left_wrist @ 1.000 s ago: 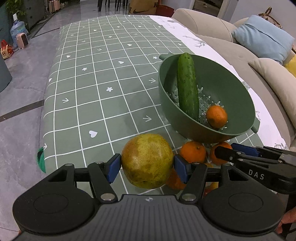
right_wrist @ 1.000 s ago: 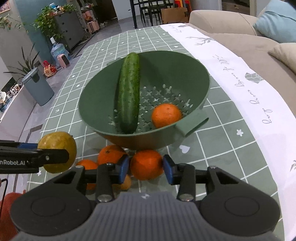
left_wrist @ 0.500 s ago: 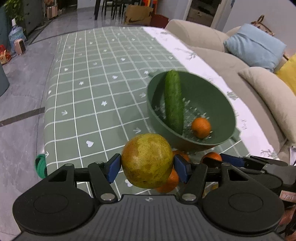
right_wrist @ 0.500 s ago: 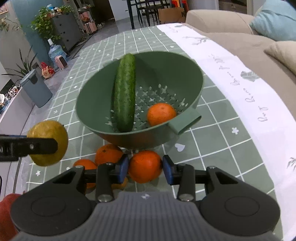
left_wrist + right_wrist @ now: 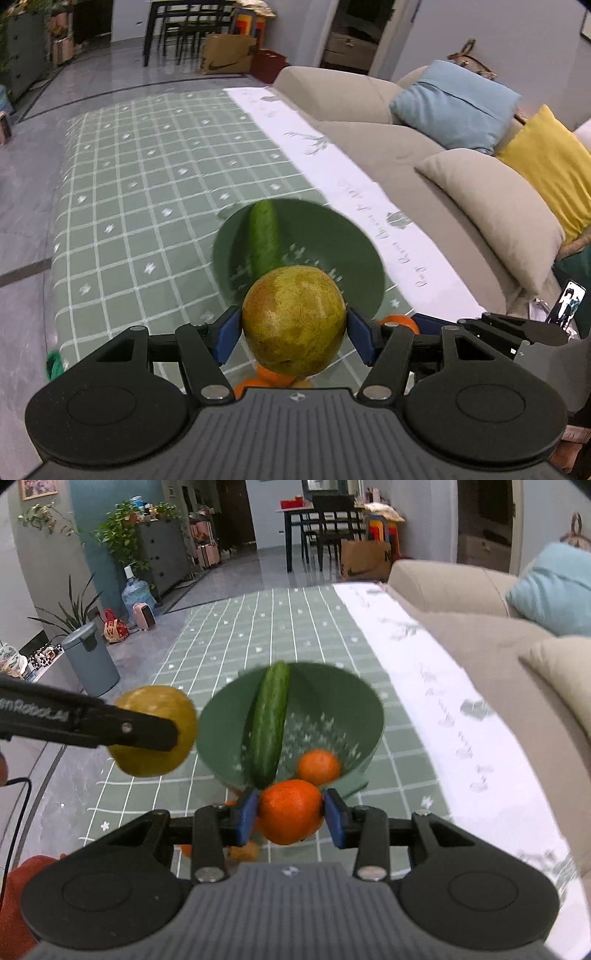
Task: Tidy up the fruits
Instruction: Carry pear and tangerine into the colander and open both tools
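**Both claws loaded above the green bowl**

Checked green cloth covers the table (image 5: 229,635), with a beige sofa (image 5: 424,147) along its white-edged side.

Held above the cloth, the left claw (image 5: 294,334) has its blue pads pressed wide apart on a big yellow-green fruit (image 5: 294,319), which fills the gap between them. The right claw (image 5: 290,816) is clamped much narrower on an orange (image 5: 290,810).

Beyond both, at twelve o'clock from the held fruit, sits the green strainer bowl (image 5: 354,701) with a cucumber (image 5: 269,723) leaning against its far rim. Only the right camera shows a second orange (image 5: 318,767) lying in the bowl at about five o'clock from the cucumber; in the left camera the yellow-green fruit hides that spot.

The right camera also sees the left claw side-on at nine o'clock, gripping its fruit beside the bowl. The left camera alone shows a yellow cushion (image 5: 550,173) at two o'clock, and more oranges (image 5: 271,376) on the cloth under the held fruit.
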`<state>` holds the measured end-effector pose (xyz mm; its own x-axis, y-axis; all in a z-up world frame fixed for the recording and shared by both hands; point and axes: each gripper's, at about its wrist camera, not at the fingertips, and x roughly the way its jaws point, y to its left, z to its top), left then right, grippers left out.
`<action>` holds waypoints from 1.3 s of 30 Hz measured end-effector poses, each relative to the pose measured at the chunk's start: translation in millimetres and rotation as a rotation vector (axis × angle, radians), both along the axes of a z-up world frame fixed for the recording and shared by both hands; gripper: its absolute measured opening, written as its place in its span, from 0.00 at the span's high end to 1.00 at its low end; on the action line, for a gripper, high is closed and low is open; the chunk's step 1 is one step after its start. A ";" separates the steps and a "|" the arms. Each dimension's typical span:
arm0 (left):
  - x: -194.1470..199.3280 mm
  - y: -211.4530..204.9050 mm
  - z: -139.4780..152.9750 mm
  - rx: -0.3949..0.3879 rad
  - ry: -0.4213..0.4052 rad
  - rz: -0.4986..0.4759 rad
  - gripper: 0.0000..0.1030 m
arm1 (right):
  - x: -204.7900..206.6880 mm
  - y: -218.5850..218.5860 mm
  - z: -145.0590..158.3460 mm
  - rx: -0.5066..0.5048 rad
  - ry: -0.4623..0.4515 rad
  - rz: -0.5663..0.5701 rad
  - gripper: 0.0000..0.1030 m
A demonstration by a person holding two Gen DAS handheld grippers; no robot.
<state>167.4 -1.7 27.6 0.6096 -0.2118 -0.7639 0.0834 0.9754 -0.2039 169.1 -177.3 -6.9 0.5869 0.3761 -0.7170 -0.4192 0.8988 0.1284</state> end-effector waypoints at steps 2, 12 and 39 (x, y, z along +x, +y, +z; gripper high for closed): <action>8.1 -9.1 1.9 0.024 -0.003 -0.022 0.31 | 5.0 1.0 6.0 -0.020 -0.021 0.017 0.65; 55.8 -18.3 -29.8 0.030 0.142 -0.053 0.31 | 43.7 18.6 3.3 -0.161 -0.056 0.133 0.65; 92.7 -11.7 -88.7 -0.071 0.312 -0.077 0.30 | 93.4 39.9 -51.9 -0.320 -0.016 0.310 0.63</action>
